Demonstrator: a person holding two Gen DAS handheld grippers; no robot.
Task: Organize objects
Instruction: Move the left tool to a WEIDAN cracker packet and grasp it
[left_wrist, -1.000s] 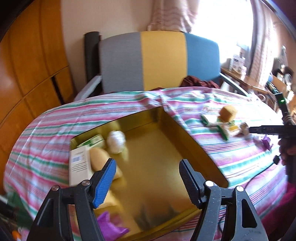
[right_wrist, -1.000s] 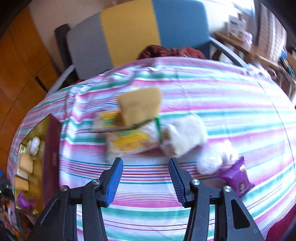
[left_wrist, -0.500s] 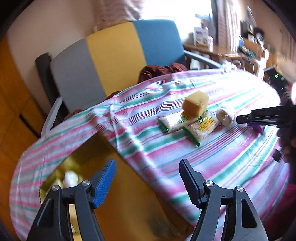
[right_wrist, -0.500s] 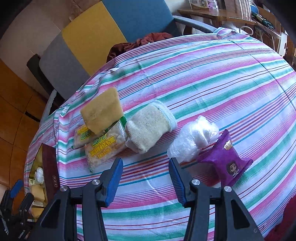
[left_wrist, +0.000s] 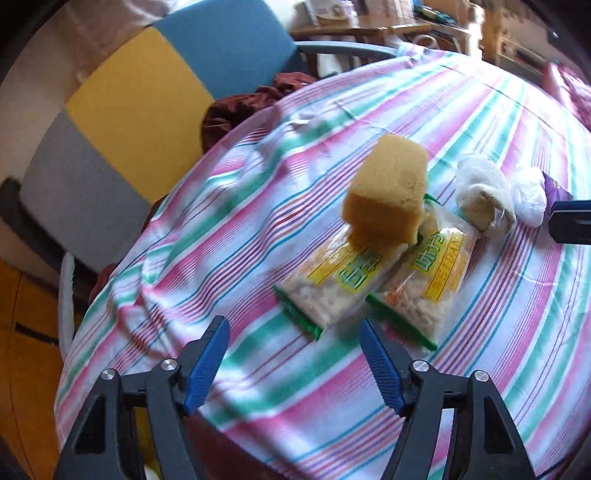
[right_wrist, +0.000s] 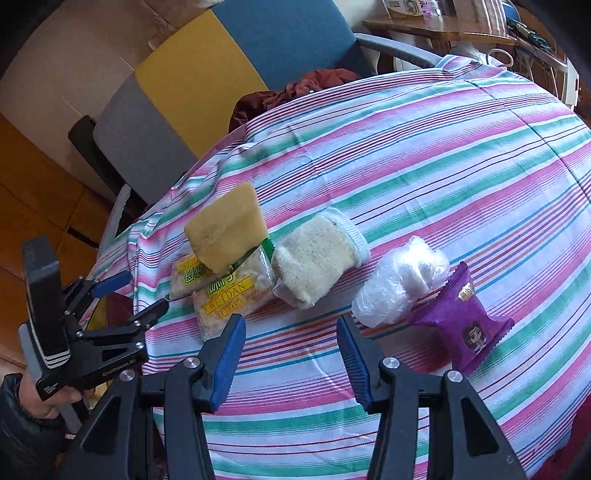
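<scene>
Lived-in home room, striped tablecloth (right_wrist: 424, 155) covering a table, grey-yellow-blue armchair (right_wrist: 207, 74) at 11 o'clock with crumpled dark red clothing (right_wrist: 314, 85), cluttered wooden side table (right_wrist: 436, 29) at 1 o'clock, wooden floor (right_wrist: 33, 192) at 9 o'clock

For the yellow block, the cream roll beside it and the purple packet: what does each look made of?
Yellow block: apparently sponge foam, matte, finely pitted faces, soft edges.
Cream roll: looks like knitted fabric, perhaps a rolled sock, with a fuzzy body and ribbed cuff.
Purple packet: seemingly plastic film, slightly glossy, with printed artwork and a serrated sealed edge.
</scene>
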